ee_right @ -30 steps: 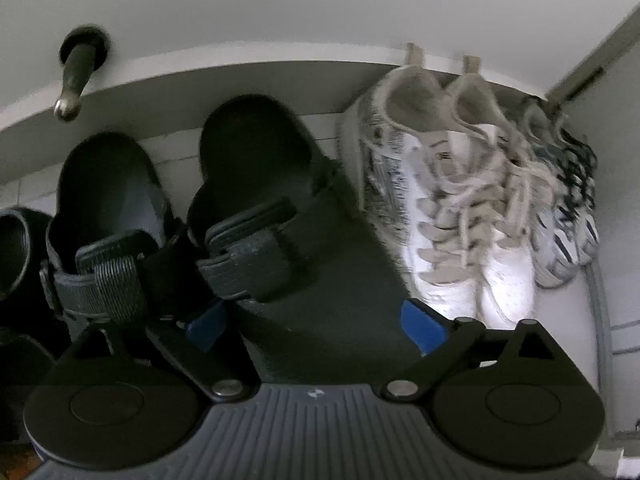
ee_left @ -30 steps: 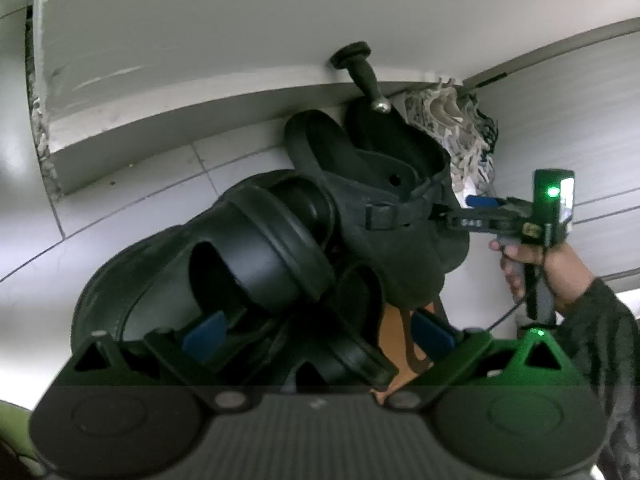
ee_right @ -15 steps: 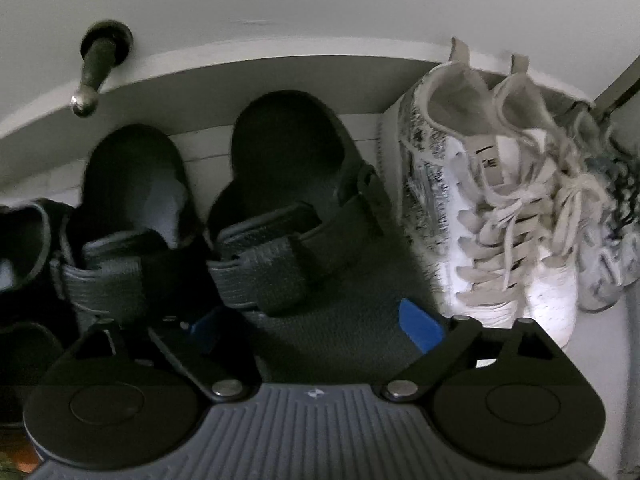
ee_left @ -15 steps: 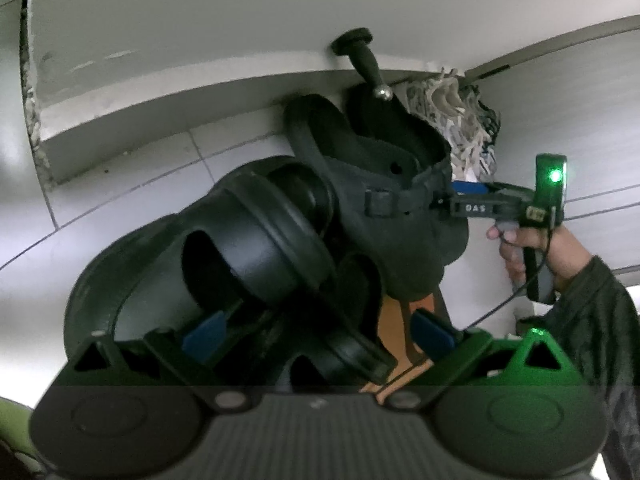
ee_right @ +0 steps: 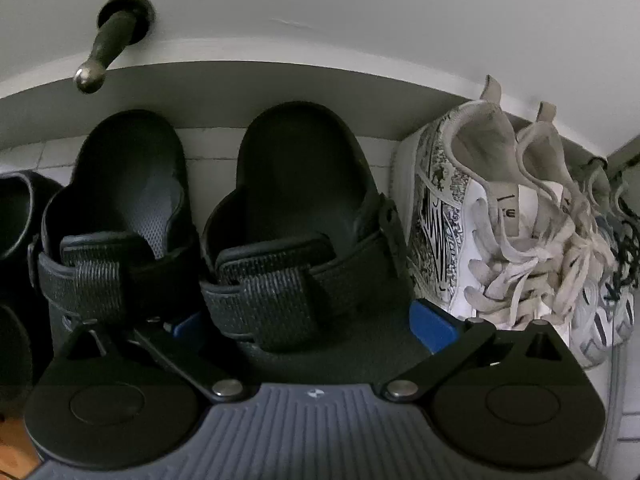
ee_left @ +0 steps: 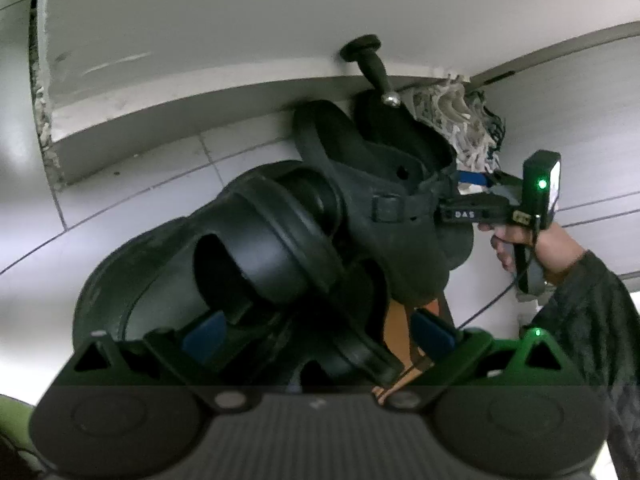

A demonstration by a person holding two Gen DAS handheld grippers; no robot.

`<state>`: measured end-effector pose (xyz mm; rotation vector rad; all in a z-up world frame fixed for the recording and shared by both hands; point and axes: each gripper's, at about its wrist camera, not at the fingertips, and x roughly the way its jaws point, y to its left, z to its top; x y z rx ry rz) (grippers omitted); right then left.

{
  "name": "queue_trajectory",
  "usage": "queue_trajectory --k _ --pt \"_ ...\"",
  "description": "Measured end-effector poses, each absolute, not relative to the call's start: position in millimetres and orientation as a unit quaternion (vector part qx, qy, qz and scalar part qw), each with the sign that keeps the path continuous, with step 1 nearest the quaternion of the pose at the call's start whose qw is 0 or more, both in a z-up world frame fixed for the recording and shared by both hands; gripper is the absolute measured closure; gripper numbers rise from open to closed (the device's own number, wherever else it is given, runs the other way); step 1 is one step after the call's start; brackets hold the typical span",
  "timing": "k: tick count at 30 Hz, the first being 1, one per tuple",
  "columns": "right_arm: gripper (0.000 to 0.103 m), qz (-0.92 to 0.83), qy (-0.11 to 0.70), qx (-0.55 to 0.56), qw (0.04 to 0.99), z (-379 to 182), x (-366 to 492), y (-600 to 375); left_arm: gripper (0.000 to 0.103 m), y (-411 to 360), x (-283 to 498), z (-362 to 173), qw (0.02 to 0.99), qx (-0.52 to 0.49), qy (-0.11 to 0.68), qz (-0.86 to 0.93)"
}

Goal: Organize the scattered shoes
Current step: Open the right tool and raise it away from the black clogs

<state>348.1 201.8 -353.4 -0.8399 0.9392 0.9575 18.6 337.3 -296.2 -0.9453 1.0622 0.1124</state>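
Two black strap sandals stand side by side, heels to the wall: the left one [ee_right: 116,216] and the right one [ee_right: 304,232]. My right gripper [ee_right: 310,326] straddles the right sandal's toe end. Its jaws are opening, and the blue pads [ee_right: 434,326] stand beside the sandal without pressing it. The left wrist view shows that gripper [ee_left: 468,196] in a person's hand. My left gripper [ee_left: 318,332] is shut on a tilted black slide [ee_left: 256,248], which fills the space between its fingers. A second black slide seems to lie under it.
White sneakers [ee_right: 480,232] stand right of the sandals, with a dark-laced pair [ee_right: 618,280] beyond them. A black peg with a metal tip [ee_right: 108,40] juts from the white ledge [ee_right: 320,76] above the shoes. Bare grey floor tiles [ee_left: 132,184] lie left of the slide.
The right gripper has rolled and shifted left, so the right sandal now sits centred between its jaws, which stand a little wider. The left gripper and its slide have not moved.
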Motion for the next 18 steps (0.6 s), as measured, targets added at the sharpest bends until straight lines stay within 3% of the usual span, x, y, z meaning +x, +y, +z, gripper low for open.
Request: queue_trajectory --k 6,18 --pt "0.000 0.410 0.480 -0.324 0.705 -354.1 356.7 204.2 0.003 333.9 20.1 -295.1 0.756 -0.431 0.490 0.043" --pt "0.000 0.402 0.477 -0.299 0.723 -358.2 355.0 200.8 0.003 333.2 19.0 -292.7 0.759 -0.430 0.487 0.045"
